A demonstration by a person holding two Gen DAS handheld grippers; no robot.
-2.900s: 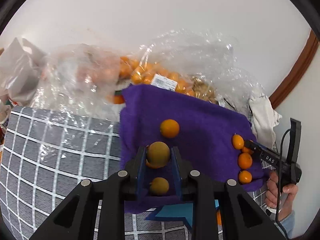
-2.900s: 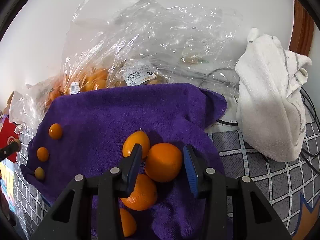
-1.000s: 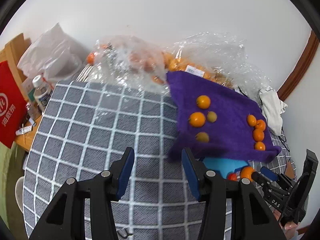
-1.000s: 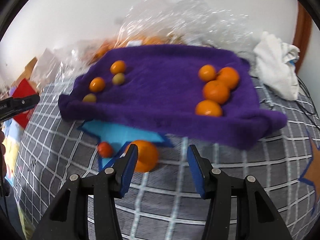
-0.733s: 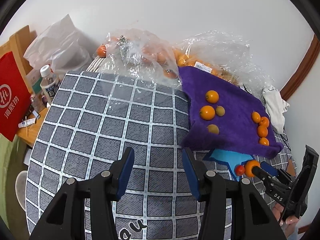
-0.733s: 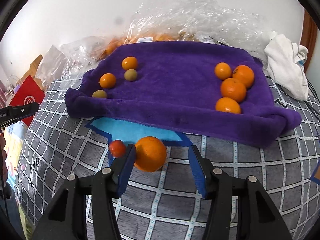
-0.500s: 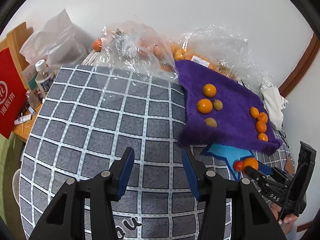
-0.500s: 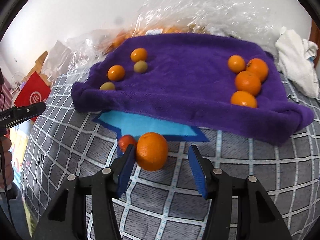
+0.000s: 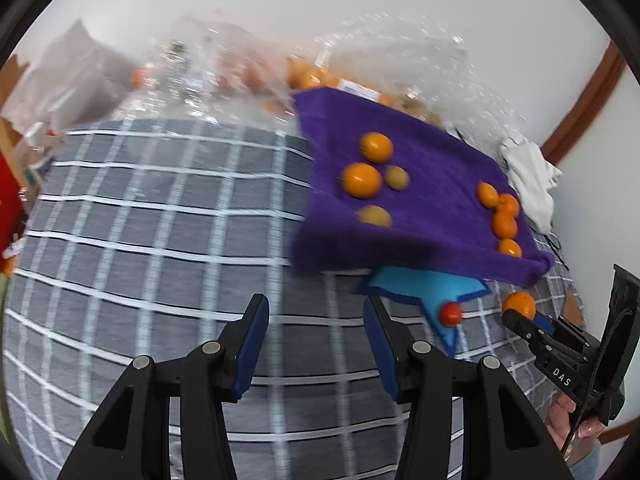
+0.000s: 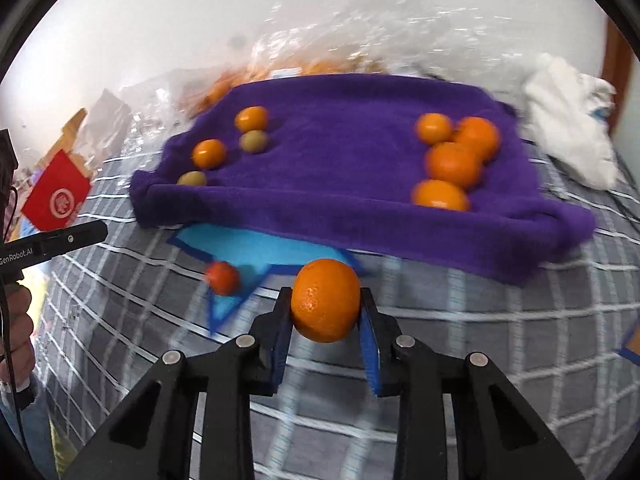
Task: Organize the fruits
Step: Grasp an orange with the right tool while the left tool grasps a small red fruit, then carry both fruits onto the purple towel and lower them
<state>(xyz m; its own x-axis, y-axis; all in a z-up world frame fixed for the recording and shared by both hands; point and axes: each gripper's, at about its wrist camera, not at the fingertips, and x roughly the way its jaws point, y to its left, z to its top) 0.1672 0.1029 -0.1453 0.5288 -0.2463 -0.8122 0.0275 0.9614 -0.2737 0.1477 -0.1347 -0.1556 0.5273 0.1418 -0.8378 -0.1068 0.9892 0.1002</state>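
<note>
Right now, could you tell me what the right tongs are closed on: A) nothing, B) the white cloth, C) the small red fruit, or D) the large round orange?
D: the right tongs have both blue pads pressed against the large round orange.

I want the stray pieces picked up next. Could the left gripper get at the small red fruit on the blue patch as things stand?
Probably yes. The left gripper is open and empty, and the small red fruit lies uncovered on the blue patch ahead to its right. The right gripper, shut on an orange, is close beside it.
</note>
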